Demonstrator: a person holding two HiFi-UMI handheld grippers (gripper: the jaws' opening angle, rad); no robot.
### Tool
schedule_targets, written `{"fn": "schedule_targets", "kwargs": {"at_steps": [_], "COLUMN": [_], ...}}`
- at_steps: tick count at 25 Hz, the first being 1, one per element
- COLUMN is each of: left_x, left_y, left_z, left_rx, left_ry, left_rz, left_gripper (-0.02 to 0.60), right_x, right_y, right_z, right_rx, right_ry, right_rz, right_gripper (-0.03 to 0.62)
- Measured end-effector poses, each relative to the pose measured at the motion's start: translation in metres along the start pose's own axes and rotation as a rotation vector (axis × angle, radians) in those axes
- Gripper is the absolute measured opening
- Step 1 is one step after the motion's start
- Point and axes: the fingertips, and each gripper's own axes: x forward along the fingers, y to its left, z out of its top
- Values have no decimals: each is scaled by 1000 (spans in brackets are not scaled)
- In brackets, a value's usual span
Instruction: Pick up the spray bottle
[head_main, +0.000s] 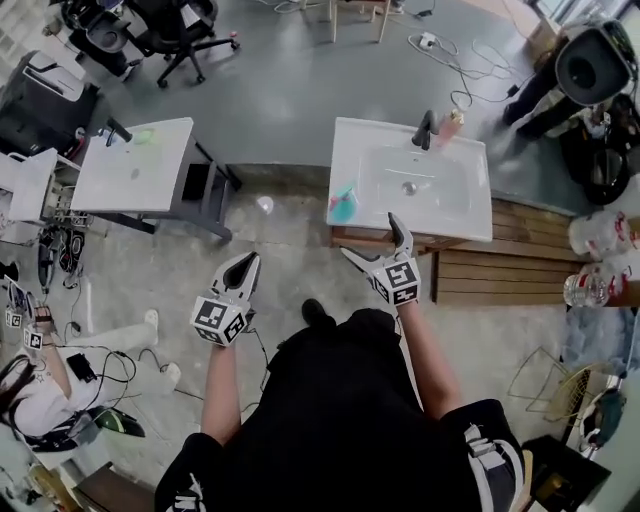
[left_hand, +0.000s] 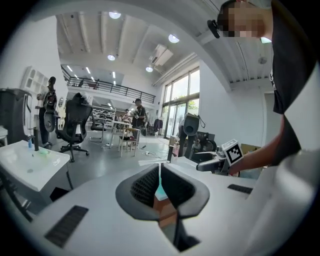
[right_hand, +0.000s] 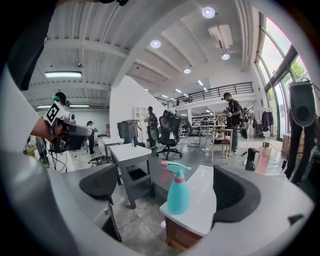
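Framing the teal plastic spray bottle (right_hand: 178, 192) ahead, untouched, right gripper (head_main: 372, 238) fingers (right_hand: 235, 192) gape wide, empty; left gripper (head_main: 245, 265) fingers pressed together.

Big open lab or workshop hall: concrete floor (head_main: 290, 100), freestanding washbasin units (head_main: 460, 205), office chairs (head_main: 185, 25), loose cables (head_main: 470, 65), mezzanine railing (left_hand: 105, 89), tall windows (left_hand: 181, 102), ceiling lights (right_hand: 208, 12).

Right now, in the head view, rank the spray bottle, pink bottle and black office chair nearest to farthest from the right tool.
1. Spray bottle, front left corner of the sink, just ahead of the right tool.
2. Pink bottle, sink's back edge.
3. Black office chair, far left.
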Motion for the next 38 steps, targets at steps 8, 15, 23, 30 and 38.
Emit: {"fn": "schedule_targets", "kwargs": {"at_steps": [8, 15, 23, 30, 38], "left_x": [10, 7, 9, 14, 10], "left_y": [23, 40, 51, 52, 51], "left_z": [-2, 10, 28, 20, 13], "left_rx": [42, 31, 13, 1, -9], "left_ry": [22, 10, -33, -9, 24], "left_rz": [-8, 96, 191, 245, 291], "left_gripper": [31, 31, 31, 31, 31], "right_x": [27, 56, 94, 112, 130], "right_y": [1, -11, -24, -38, -44], "right_z": [-3, -23, -30, -43, -50], "right_rx": [8, 42, 53, 77, 89], "right_ry": [18, 47, 69, 92, 107], "right_rz": [19, 73, 145, 177, 181], "right_gripper": [600, 600, 598, 598, 572]}}
